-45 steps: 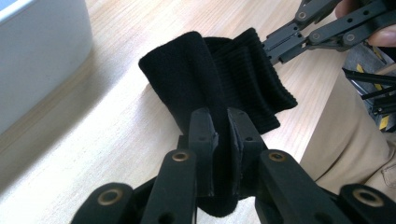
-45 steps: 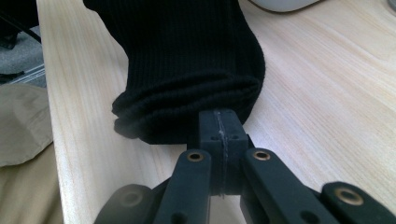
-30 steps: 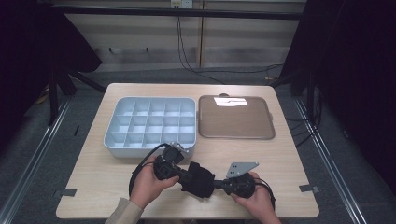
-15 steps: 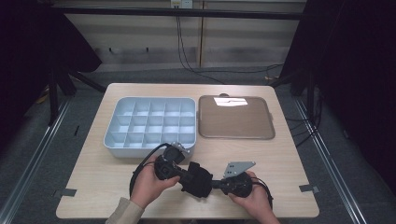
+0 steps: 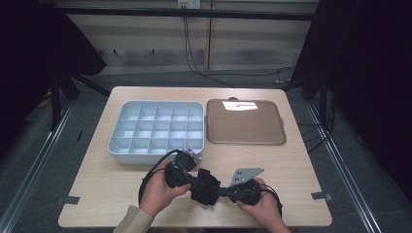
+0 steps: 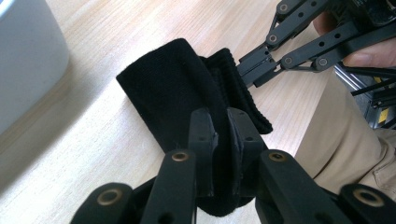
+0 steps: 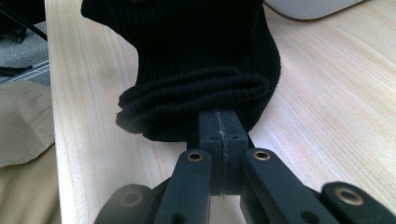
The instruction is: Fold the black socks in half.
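Black ribbed knit sock (image 5: 205, 185) is lying on the pale wooden surface (image 5: 291, 160), both the left tongs (image 6: 219, 140) and right tongs (image 7: 219, 128) clamping it.

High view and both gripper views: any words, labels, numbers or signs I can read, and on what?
None readable.
Yellow label at the right edge of the left gripper view: too blurred to read.
White sectioned plastic tray, brown flat tray, black knitted sock: no markings visible.
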A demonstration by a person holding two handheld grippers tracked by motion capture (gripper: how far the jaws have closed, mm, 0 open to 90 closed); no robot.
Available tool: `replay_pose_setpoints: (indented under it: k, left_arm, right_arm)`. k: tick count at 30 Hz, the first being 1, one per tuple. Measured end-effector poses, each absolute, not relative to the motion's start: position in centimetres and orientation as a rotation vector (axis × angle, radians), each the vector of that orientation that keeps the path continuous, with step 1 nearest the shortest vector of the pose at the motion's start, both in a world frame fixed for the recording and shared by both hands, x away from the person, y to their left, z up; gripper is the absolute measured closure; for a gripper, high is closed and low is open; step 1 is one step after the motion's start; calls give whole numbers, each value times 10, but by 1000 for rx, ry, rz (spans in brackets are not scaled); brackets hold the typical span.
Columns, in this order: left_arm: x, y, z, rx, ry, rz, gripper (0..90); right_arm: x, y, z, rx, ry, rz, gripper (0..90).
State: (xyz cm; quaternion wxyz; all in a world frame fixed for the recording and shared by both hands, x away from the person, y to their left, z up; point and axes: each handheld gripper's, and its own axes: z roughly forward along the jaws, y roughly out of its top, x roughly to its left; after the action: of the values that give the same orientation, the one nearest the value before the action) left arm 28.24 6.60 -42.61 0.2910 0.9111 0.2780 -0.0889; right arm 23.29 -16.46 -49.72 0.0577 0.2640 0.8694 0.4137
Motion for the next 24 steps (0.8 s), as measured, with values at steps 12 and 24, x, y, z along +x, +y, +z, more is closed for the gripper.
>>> replay_pose_setpoints:
  k: [12, 24]
  left_arm:
    - [280, 62, -429, 2434, 740, -243, 812]
    - [280, 58, -431, 2437, 728, -247, 808]
  right_arm:
    - [234, -161, -497, 788, 2643, 1250, 900]
    - [235, -158, -497, 781, 2648, 1247, 900]
